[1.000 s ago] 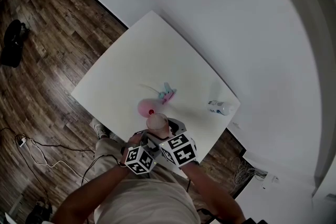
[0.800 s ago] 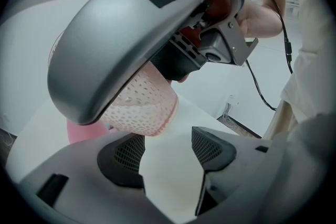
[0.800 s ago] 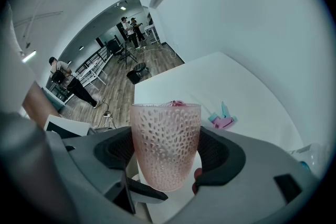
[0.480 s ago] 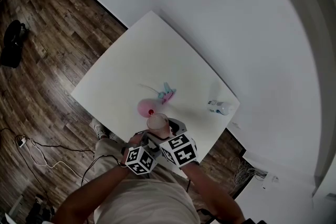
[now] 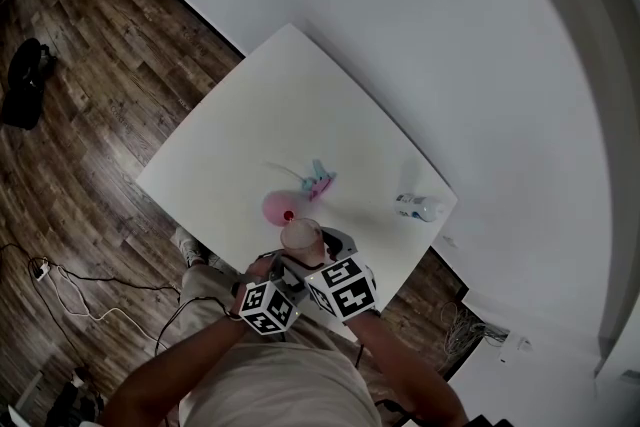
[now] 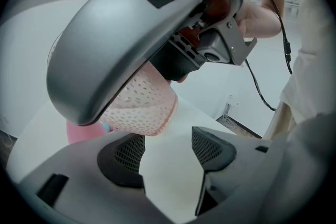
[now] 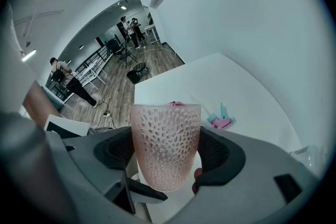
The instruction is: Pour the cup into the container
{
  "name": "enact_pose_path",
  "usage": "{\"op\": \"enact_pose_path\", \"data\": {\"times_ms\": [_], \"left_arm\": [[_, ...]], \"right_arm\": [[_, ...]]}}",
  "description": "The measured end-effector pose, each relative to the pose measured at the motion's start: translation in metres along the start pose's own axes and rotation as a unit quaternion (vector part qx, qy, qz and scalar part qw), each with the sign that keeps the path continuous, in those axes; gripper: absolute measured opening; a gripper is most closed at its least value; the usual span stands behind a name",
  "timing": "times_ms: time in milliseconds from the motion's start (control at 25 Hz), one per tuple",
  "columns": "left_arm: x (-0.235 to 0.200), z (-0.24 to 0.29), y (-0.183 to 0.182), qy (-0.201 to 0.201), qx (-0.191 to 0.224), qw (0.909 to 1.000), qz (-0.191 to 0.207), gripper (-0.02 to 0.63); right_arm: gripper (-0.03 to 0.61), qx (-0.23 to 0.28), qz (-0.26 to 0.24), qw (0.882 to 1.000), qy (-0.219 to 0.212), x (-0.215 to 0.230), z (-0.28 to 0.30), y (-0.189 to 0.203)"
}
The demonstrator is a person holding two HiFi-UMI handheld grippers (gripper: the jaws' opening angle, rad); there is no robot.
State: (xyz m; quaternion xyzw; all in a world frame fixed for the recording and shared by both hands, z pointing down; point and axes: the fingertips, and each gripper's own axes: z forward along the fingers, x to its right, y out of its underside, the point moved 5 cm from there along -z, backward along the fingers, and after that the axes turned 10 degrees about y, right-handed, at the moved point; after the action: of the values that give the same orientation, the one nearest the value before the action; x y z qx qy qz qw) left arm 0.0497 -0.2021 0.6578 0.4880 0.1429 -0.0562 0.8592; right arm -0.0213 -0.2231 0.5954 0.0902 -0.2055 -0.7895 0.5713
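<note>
The right tool (image 7: 167, 157) grips the upright cup (image 7: 165, 131) just beside the pink container (image 5: 275, 206) on the bench (image 5: 290, 105). The left tool (image 6: 168, 152) gapes empty (only bench shows between its jaws). Pouring looks not yet begun: next, the cup must move over the container and tip.

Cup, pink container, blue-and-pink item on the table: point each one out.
cup (image 7: 165, 147), right gripper view, middle of its dimpled wall.
pink container (image 5: 270, 206), head view, bare pink part at its left.
blue-and-pink item (image 5: 318, 181), head view, its middle.
</note>
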Motion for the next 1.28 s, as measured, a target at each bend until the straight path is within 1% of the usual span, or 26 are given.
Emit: {"op": "enact_pose_path", "data": {"times_ms": [1280], "left_arm": [[0.0039, -0.0019, -0.0091, 0.001, 0.010, 0.9999, 0.006, 0.288]], "right_arm": [[0.365, -0.005, -0.013, 1.000, 0.003, -0.0007, -0.0076, -0.0046]]}}
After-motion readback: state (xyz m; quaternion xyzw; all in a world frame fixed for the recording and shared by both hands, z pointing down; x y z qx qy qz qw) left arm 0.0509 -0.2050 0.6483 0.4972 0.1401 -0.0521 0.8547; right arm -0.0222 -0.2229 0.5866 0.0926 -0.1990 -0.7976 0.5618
